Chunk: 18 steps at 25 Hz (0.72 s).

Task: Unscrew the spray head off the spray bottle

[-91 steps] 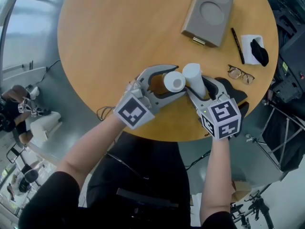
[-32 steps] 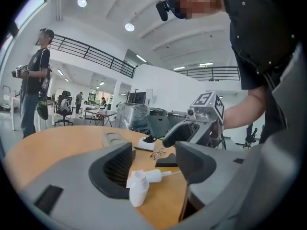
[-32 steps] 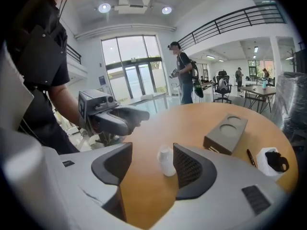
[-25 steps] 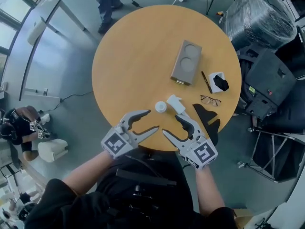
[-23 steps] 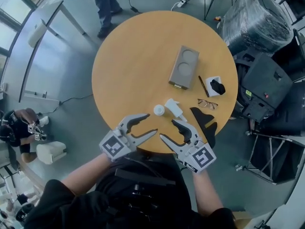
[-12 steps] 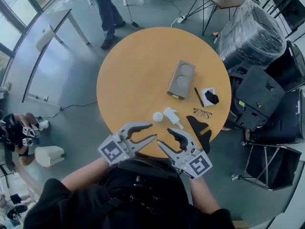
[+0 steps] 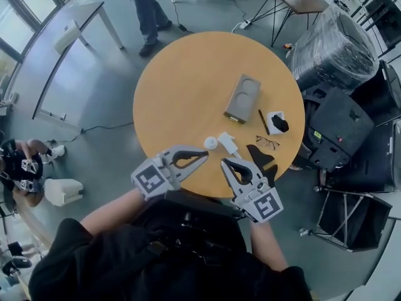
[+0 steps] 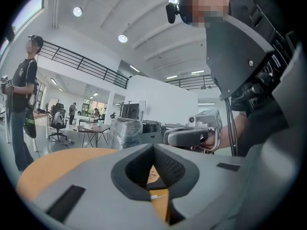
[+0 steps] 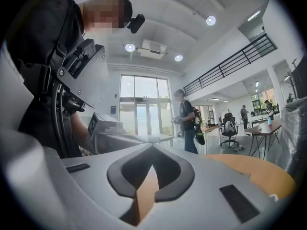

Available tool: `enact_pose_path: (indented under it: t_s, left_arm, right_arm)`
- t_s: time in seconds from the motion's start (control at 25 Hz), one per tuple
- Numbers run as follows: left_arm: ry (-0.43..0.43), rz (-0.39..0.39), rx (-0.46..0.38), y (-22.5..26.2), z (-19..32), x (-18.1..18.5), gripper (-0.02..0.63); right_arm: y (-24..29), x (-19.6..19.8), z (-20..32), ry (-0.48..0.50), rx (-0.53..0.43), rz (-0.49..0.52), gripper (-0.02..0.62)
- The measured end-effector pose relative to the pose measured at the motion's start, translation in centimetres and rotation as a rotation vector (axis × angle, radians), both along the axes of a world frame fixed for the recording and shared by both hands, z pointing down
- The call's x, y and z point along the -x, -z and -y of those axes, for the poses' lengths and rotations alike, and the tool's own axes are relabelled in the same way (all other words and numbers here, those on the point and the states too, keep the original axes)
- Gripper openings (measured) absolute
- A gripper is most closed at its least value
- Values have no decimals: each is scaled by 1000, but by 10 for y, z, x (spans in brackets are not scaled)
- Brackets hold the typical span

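Note:
The small white spray bottle (image 7: 210, 143) sits on the round wooden table (image 7: 182, 86) near its front edge. The white spray head (image 7: 227, 145) lies just to its right, apart from it. Both grippers hover above the table's near edge, short of both parts. My left gripper (image 7: 205, 155) has just been closing and is shut, with nothing between its jaws. My right gripper (image 7: 224, 163) has likewise just closed on nothing. In the left gripper view the left gripper (image 8: 153, 145) has its tips together, and the right gripper view shows the right gripper (image 9: 152, 148) the same way.
A grey box with two round recesses (image 7: 243, 98) lies mid-table. A pen (image 7: 264, 122), a white holder with a black item (image 7: 277, 123), glasses (image 7: 267, 143) and a black cloth (image 7: 260, 159) sit at the right edge. A person (image 7: 147, 8) stands beyond the table.
Both grippers have let go of the bottle and spray head, risen away from the table, and their jaws have gone from open to shut. The view now takes in the whole table.

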<state>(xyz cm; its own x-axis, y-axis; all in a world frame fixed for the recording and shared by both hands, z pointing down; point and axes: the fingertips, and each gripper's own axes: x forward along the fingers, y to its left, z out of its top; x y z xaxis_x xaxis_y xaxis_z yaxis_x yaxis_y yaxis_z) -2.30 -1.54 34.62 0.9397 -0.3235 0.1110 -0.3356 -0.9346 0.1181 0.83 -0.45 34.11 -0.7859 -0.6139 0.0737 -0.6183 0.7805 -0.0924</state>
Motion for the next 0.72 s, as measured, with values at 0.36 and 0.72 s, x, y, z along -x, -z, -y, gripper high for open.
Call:
enact_pose_path:
  t_s: [0.36,0.72]
  left_arm:
    - [0,14,-12,-7,0,4,14]
    - [-49,-24,-24,0,-7,-4,14]
  right_arm:
    - [1,-11,4,-52,-6,56,2]
    - [-3,-16,3,-55,1,67,2]
